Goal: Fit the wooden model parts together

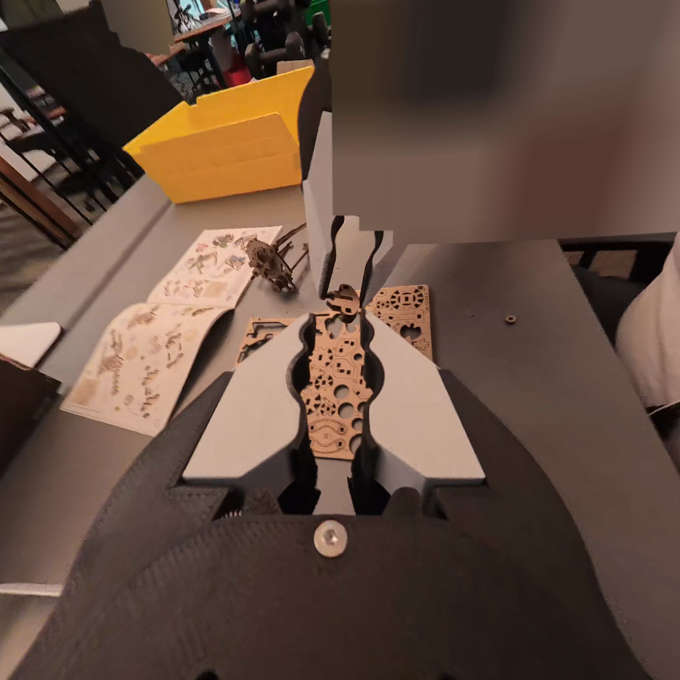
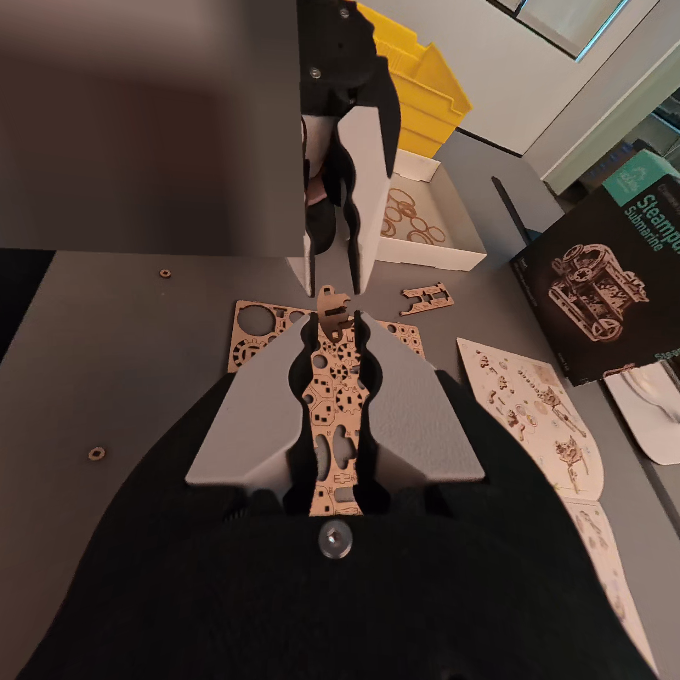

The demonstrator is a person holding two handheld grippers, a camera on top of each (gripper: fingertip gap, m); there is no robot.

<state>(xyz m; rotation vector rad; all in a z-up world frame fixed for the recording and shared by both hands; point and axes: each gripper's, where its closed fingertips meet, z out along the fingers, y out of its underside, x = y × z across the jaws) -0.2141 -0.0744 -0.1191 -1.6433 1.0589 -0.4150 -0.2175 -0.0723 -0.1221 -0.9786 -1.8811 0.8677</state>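
A small flat wooden part (image 1: pixel 344 294) (image 2: pixel 331 301) hangs in the air between two grippers that face each other tip to tip. My right gripper (image 2: pixel 334 315) is nearly shut, its pads against the part's edges. It comes in from above in the left wrist view (image 1: pixel 343 296). My left gripper (image 1: pixel 337 314) stands a little wider, its tips at the part's other end, and I cannot tell if they touch it. Below both lies a laser-cut wooden sheet (image 1: pixel 331 386) (image 2: pixel 331 404) with gears and empty holes. A partly built dark wooden model (image 1: pixel 270 268) stands behind it.
An open instruction booklet (image 1: pixel 147 349) (image 2: pixel 533 415) lies beside the sheet. A yellow bin (image 1: pixel 220 147), a white tray of rubber bands (image 2: pixel 423 228), a loose wooden piece (image 2: pixel 427 300), the black kit box (image 2: pixel 607 287) and small wooden rings (image 2: pixel 96 453) are on the grey table. The tips of both grippers are at nearly the same place. Left tips and right tips are each some 15 cm from the partly built dark wooden model (image 1: pixel 270 268).
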